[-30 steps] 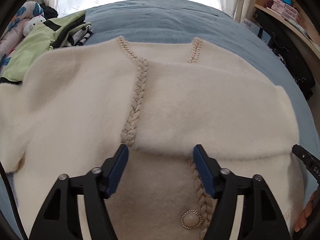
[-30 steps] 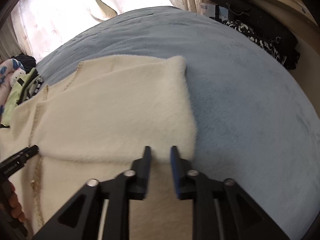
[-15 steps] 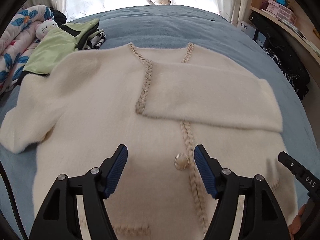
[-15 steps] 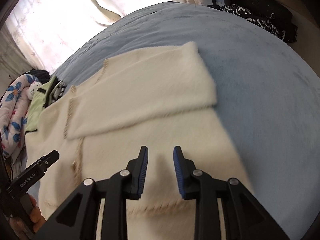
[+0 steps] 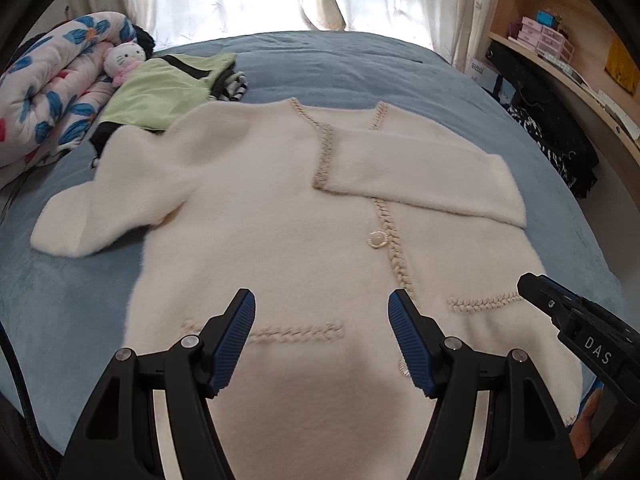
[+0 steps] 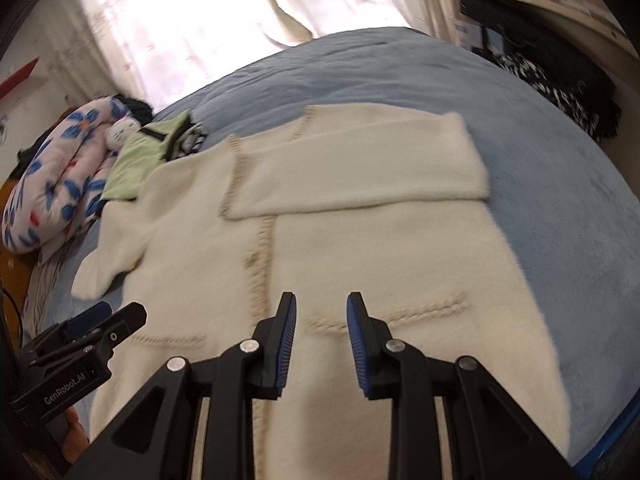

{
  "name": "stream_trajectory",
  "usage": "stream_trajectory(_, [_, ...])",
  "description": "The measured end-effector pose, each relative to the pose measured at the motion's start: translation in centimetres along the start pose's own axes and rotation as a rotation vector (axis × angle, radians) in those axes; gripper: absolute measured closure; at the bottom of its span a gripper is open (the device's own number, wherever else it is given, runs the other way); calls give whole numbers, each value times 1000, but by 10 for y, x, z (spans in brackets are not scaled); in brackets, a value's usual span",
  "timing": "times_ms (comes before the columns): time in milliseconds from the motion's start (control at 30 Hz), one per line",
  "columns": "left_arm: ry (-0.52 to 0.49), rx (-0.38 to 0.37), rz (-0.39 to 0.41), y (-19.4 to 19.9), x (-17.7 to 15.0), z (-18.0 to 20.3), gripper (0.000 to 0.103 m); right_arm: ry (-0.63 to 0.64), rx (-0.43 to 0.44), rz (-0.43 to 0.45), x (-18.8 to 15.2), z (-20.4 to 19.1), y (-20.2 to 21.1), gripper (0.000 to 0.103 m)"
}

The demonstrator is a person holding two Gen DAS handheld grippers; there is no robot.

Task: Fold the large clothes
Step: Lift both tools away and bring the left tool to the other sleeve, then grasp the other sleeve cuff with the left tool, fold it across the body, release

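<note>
A cream fuzzy cardigan (image 5: 280, 220) with braided trim lies face up on the blue bed; it also shows in the right wrist view (image 6: 360, 248). Its right sleeve (image 5: 424, 180) is folded across the chest, also seen in the right wrist view (image 6: 360, 172). Its left sleeve (image 5: 100, 208) lies spread out to the left. My left gripper (image 5: 322, 336) is open and empty above the hem. My right gripper (image 6: 320, 340) is open and empty above the lower front; it shows at the right edge of the left wrist view (image 5: 580, 332).
A light green garment (image 5: 160, 92) over striped clothes, a floral quilt (image 5: 48, 92) and a plush cat (image 5: 124, 60) lie at the bed's far left. A wooden shelf (image 5: 560, 60) with dark clothes (image 5: 552, 132) below runs along the right. Curtains hang behind the blue bed (image 5: 60, 300).
Both grippers have pulled back and up from the folded sleeve toward the hem. The right gripper's jaws have opened wider. The sleeve stays folded across the chest.
</note>
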State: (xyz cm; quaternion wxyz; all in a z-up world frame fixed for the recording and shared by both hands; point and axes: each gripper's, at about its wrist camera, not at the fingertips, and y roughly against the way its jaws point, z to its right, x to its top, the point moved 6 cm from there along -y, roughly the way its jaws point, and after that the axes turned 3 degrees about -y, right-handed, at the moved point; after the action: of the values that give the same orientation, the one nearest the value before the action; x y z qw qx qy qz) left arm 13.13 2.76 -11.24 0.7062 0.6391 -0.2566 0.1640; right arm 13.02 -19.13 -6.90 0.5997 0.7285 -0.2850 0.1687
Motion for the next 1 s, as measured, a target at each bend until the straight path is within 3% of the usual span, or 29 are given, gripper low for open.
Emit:
stream_trajectory(267, [104, 40, 15, 28, -22, -75, 35, 138, 28, 27, -14, -75, 12, 76])
stream_trajectory(567, [208, 94, 4, 33, -41, -160, 35, 232, 111, -6, -27, -152, -16, 72])
stream_trajectory(733, [315, 56, 23, 27, -49, -217, 35, 295, 117, -22, -32, -181, -36, 72])
stream_trajectory(1000, [513, -156, 1, -7, -54, -308, 35, 326, 109, -53, -34, -206, -72, 72])
